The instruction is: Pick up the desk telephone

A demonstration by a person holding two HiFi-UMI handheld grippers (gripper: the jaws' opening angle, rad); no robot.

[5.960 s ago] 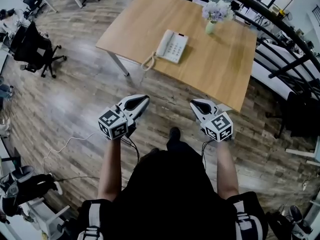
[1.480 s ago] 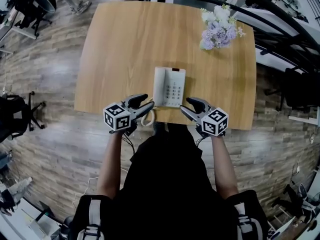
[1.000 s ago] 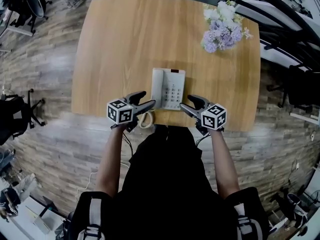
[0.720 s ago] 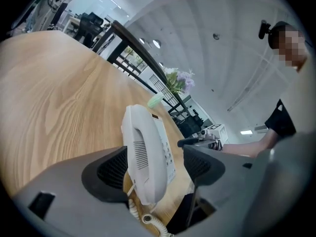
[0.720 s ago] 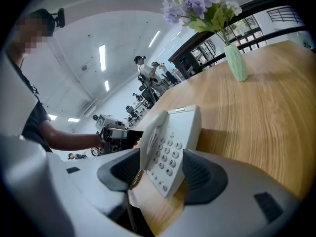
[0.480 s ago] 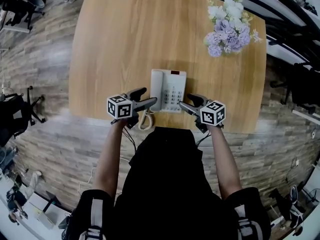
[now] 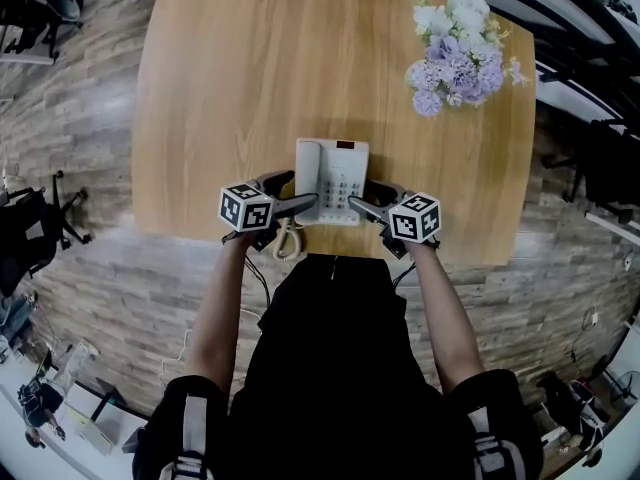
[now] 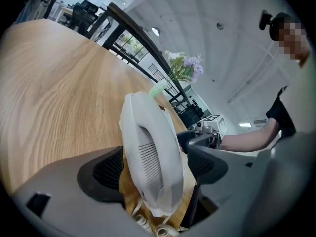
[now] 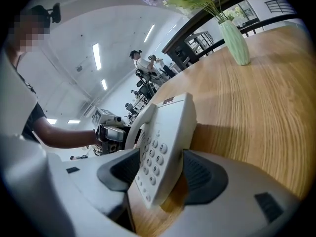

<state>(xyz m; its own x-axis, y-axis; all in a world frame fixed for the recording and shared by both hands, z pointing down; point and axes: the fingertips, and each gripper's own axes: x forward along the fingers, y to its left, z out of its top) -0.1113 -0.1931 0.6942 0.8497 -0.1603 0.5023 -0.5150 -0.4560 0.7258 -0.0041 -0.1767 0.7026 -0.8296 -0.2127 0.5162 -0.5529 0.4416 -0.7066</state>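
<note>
a: since the wooden table (image 7: pixel 230 78) fills the upper half of the head view, where on it is the desk telephone (image 7: pixel 332 173)?

b: at the lower middle of the tabletop, close to the near edge, lying flat. a vase of flowers (image 7: pixel 458 43) stands well apart from it, at the upper right.

a: and the grippers?

b: one at each side of the set. the left gripper (image 7: pixel 292 194) reaches in from the lower left with its jaws spread round the side that carries the handset (image 8: pixel 150 157). its own view shows the white handset between the two pads, and i see no firm pinch. the right gripper (image 7: pixel 368 198) mirrors it from the lower right, jaws apart, with the keypad (image 9: pixel 150 164) edge between them.

a: so which step is this?

b: i'd judge the reach is done and the grasp is about to be made. nothing looks lifted.

a: what does the next move call for?

b: both pairs of jaws closing on the body's edges together, evenly, then a level lift. the left one should bite the base and not only the handset, or the handset may come off. the coiled cord (image 7: pixel 284 240) sits at the table's near edge, just below the left gripper, and could drag.
</note>
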